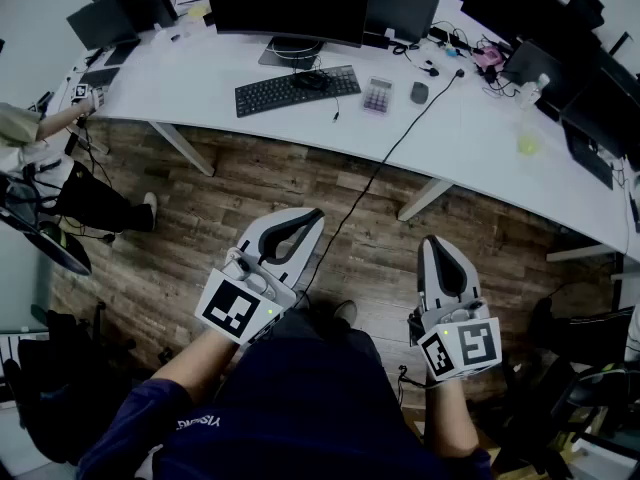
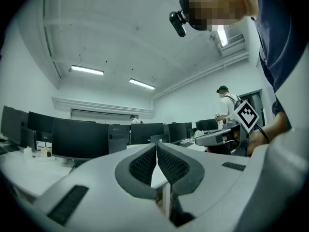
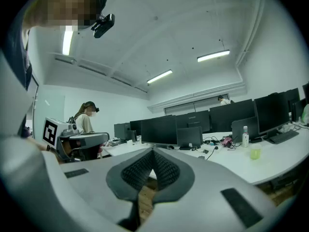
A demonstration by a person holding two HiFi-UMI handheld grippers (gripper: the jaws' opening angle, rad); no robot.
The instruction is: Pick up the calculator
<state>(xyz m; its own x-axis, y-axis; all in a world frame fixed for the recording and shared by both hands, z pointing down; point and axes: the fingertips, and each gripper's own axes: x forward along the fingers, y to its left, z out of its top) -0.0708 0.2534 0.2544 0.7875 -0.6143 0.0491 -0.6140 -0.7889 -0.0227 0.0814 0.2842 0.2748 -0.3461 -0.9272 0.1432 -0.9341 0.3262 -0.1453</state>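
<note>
The calculator [image 1: 378,95], small and grey with pale keys, lies on the long white desk [image 1: 470,138] between a black keyboard [image 1: 297,90] and a dark mouse [image 1: 419,92]. Both grippers are held low over the wooden floor, well short of the desk. My left gripper [image 1: 318,214] points up and right toward the desk, its jaws closed together with nothing between them [image 2: 157,146]. My right gripper [image 1: 431,239] points straight toward the desk and is shut and empty too [image 3: 153,150]. Neither gripper view shows the calculator.
A black cable [image 1: 375,173] runs from the desk down to the floor between my grippers. Monitors [image 1: 290,3] line the desk's far side. A bottle [image 3: 245,136] and a green cup [image 3: 255,152] stand at the right. A seated person [image 1: 40,138] is at the left; dark chairs [image 1: 575,368] at the right.
</note>
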